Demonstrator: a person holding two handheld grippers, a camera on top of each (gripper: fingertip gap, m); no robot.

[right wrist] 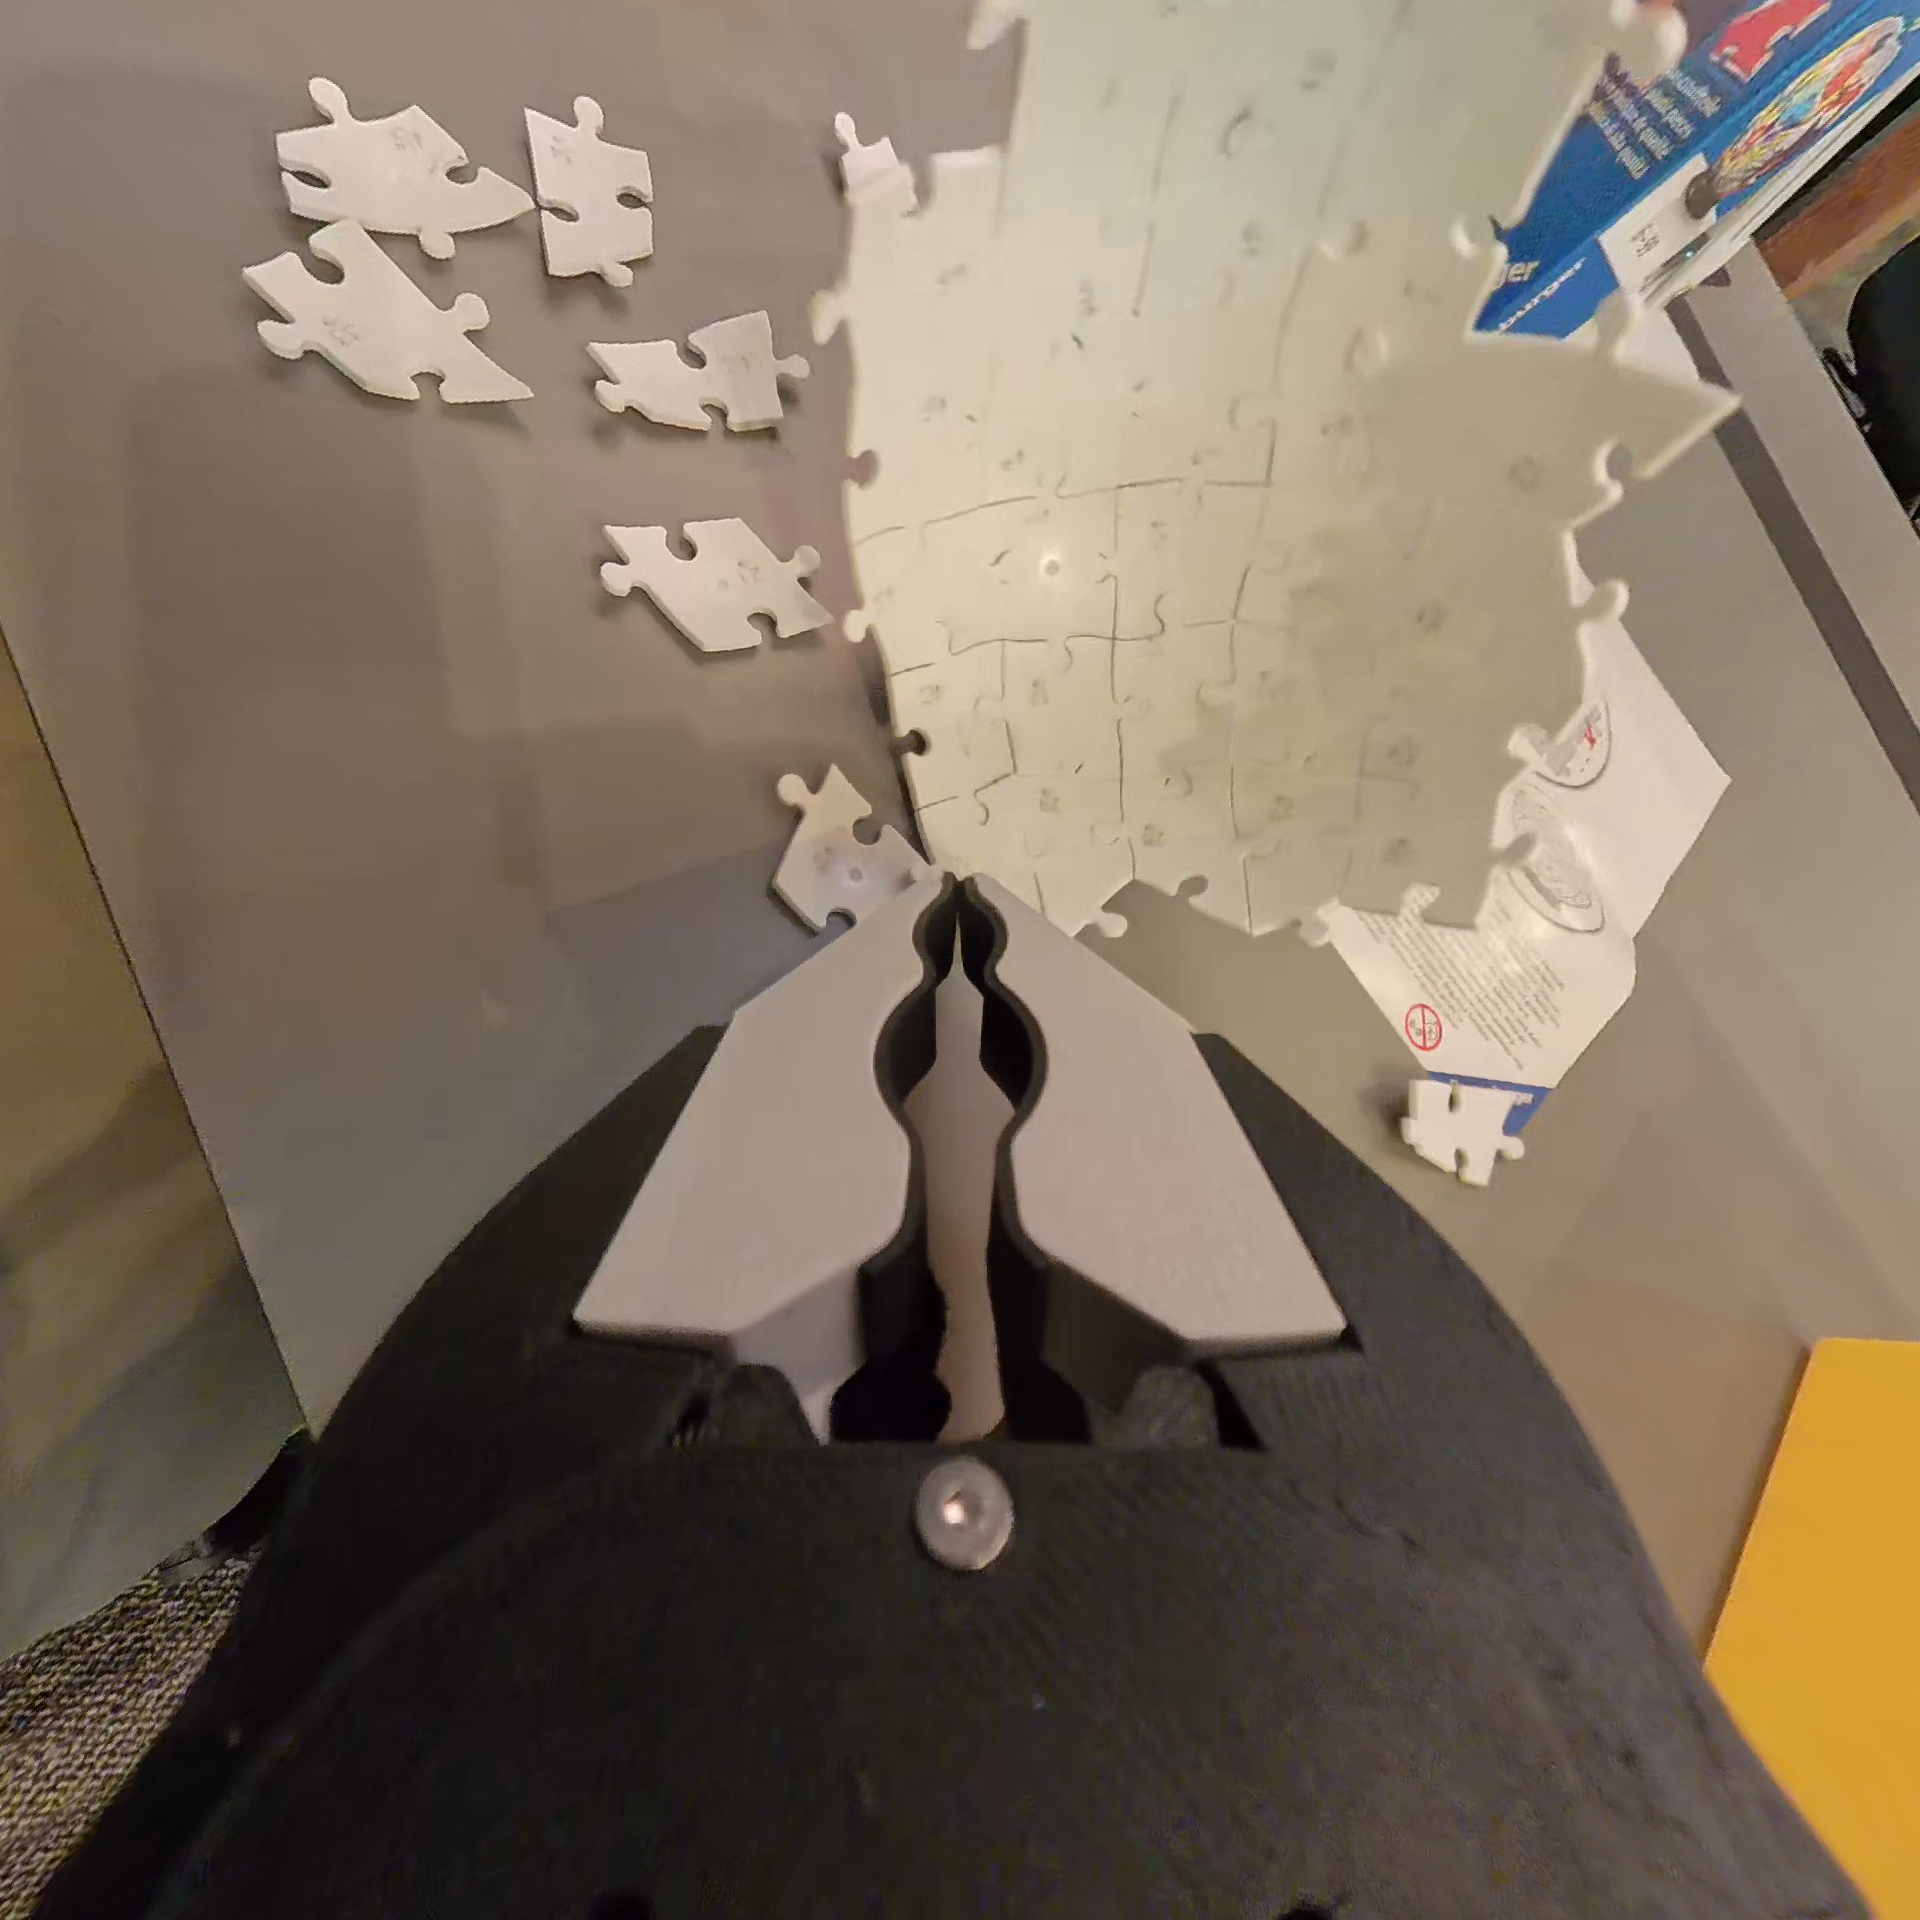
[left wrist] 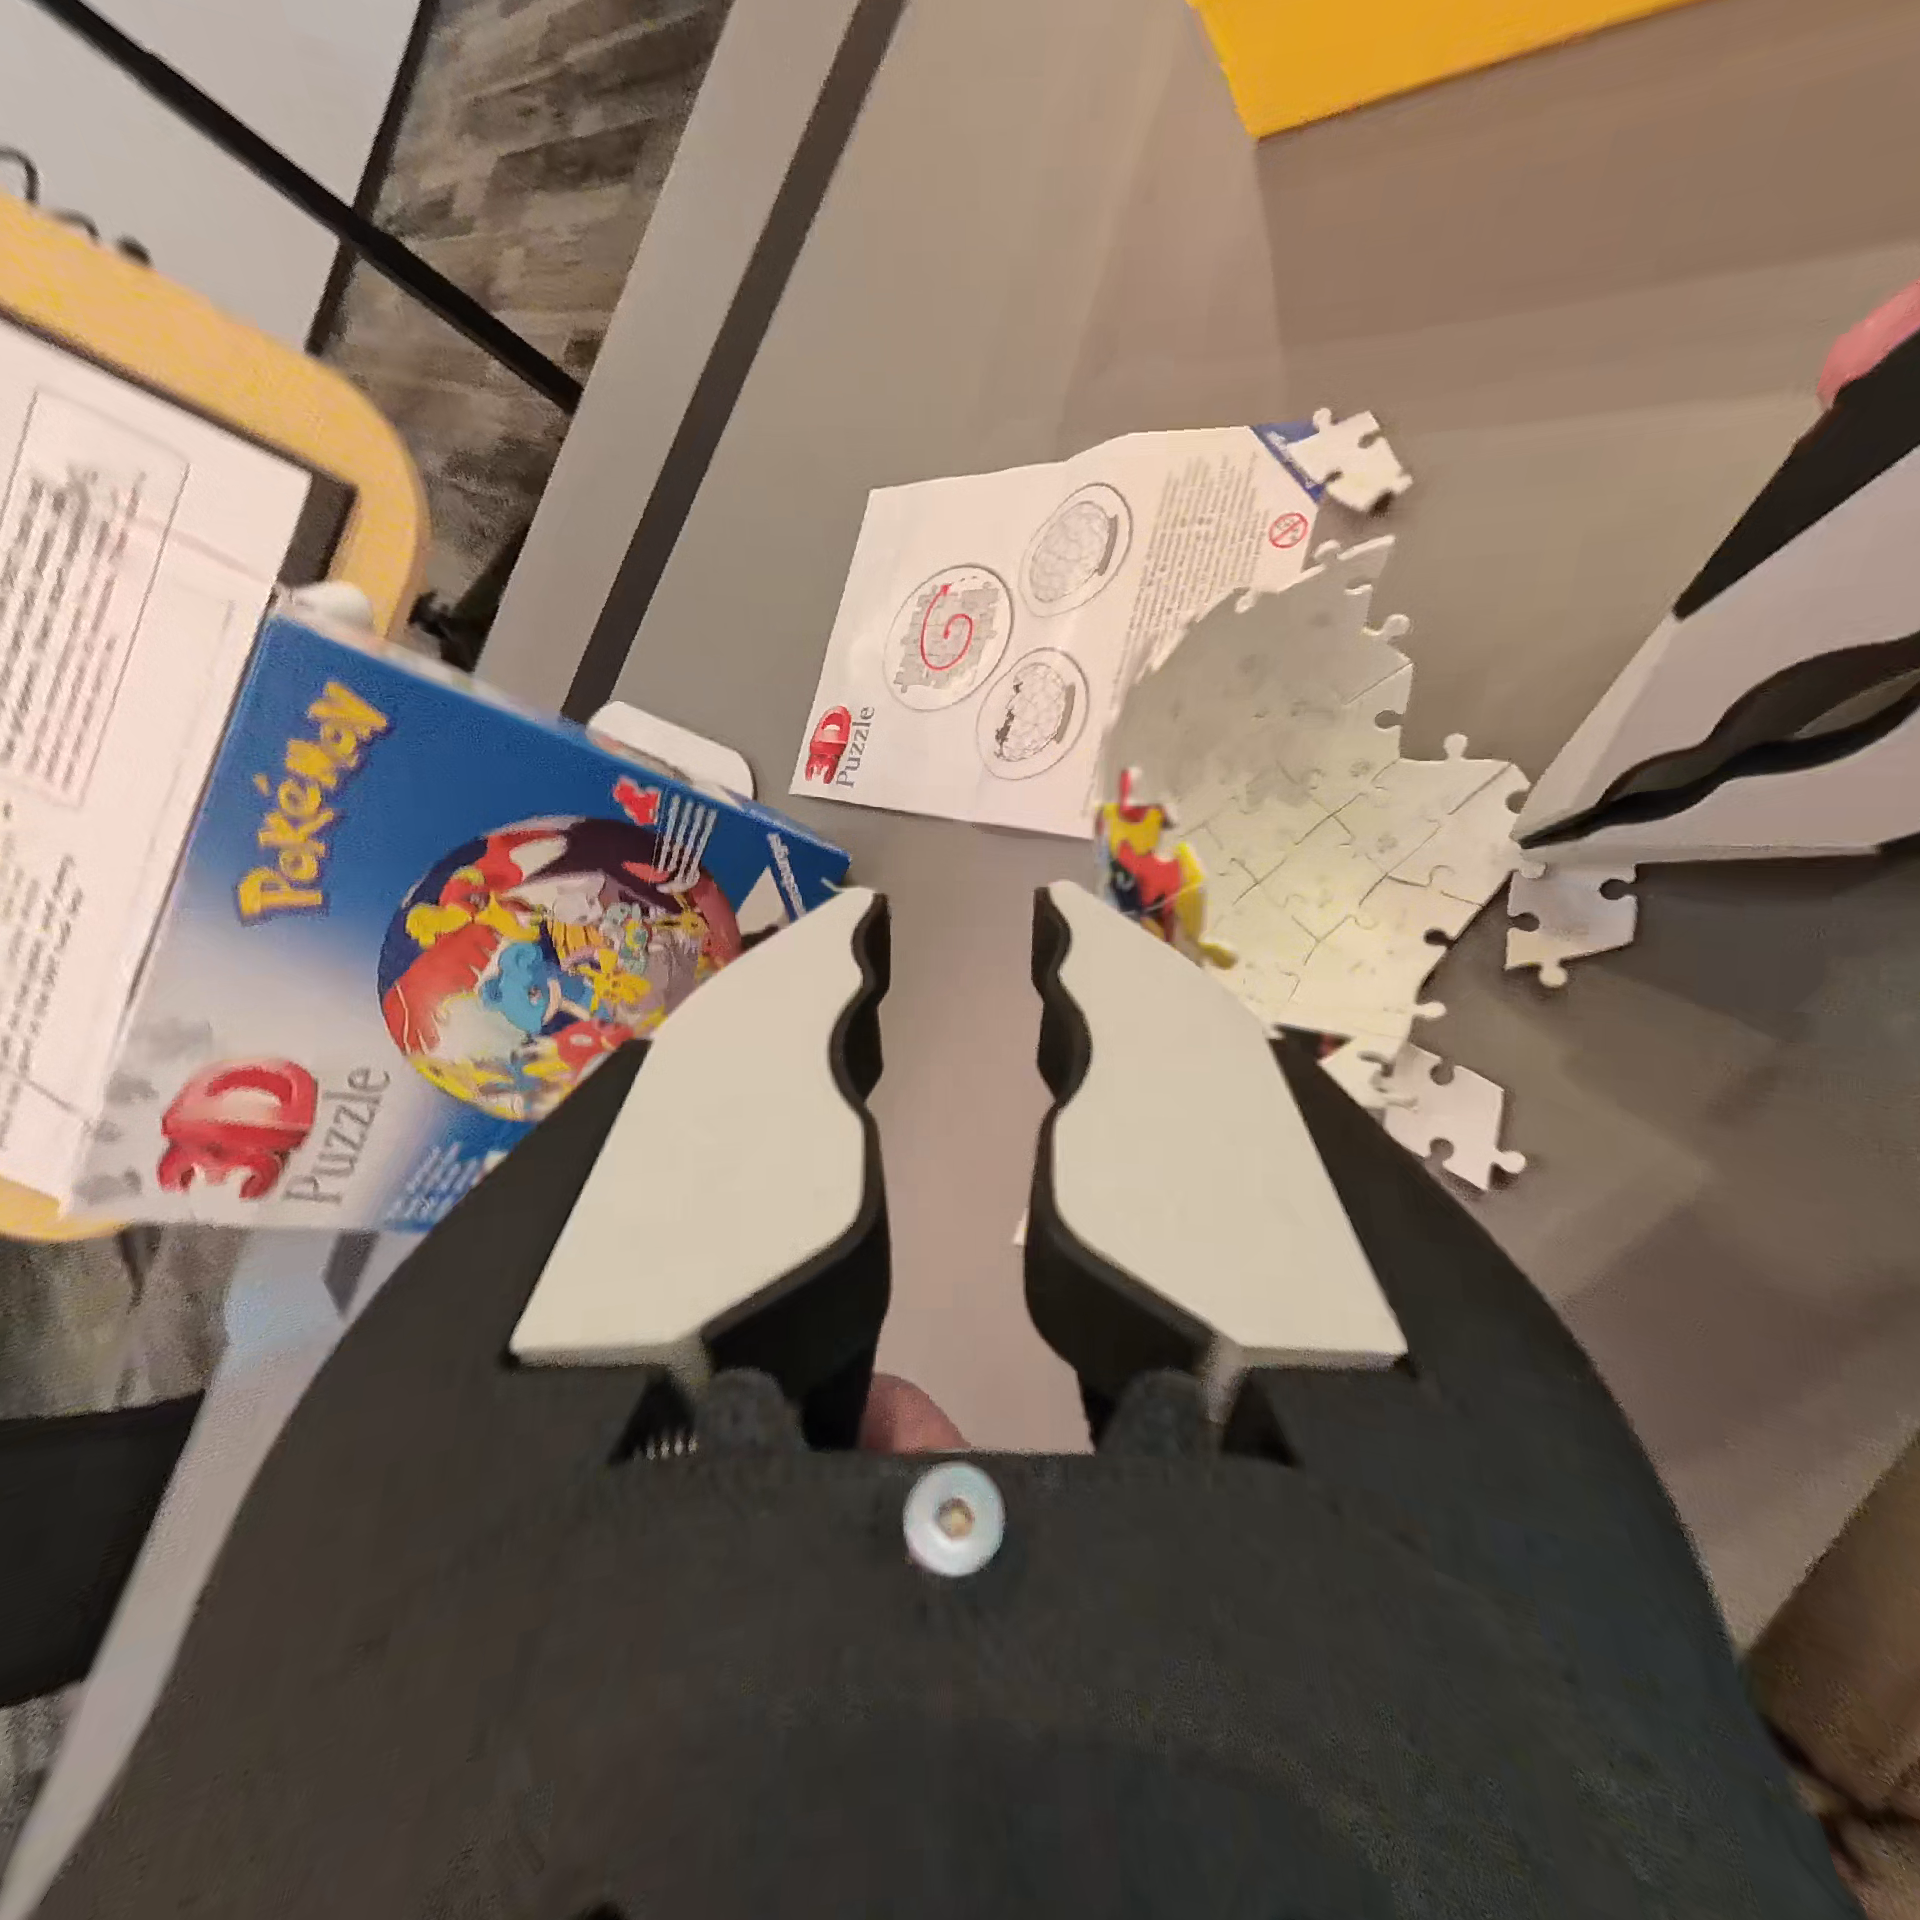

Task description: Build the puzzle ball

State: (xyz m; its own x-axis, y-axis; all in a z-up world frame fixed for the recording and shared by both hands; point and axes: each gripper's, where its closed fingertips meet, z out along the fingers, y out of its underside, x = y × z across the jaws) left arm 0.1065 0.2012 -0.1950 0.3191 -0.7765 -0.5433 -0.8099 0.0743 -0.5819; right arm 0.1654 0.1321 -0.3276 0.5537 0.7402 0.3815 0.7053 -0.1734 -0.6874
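The partly built puzzle ball (left wrist: 1309, 810) is a curved shell with its white inner side facing up on the grey table (left wrist: 1039, 260); a strip of its coloured outside shows at its left rim. It fills the upper middle of the right wrist view (right wrist: 1143, 520). My right gripper (right wrist: 956, 883) is shut on the shell's near rim; it also shows in the left wrist view (left wrist: 1525, 836). My left gripper (left wrist: 961, 914) is open and empty, above the table between the puzzle box (left wrist: 468, 935) and the shell. Several loose white pieces (right wrist: 416, 187) lie left of the shell.
An instruction leaflet (left wrist: 1039, 623) lies beside the shell, with a loose piece (left wrist: 1351, 457) on its corner. More loose pieces (left wrist: 1569, 920) lie around the shell. A yellow object (right wrist: 1829, 1610) sits at the table's edge. The blue box (right wrist: 1704, 156) overhangs the table's side. Spacing between my two grippers at the tips: around 15 centimeters. Between my right fingertips and the loose piece (left wrist: 1351, 457) there is roughly 12 centimeters.
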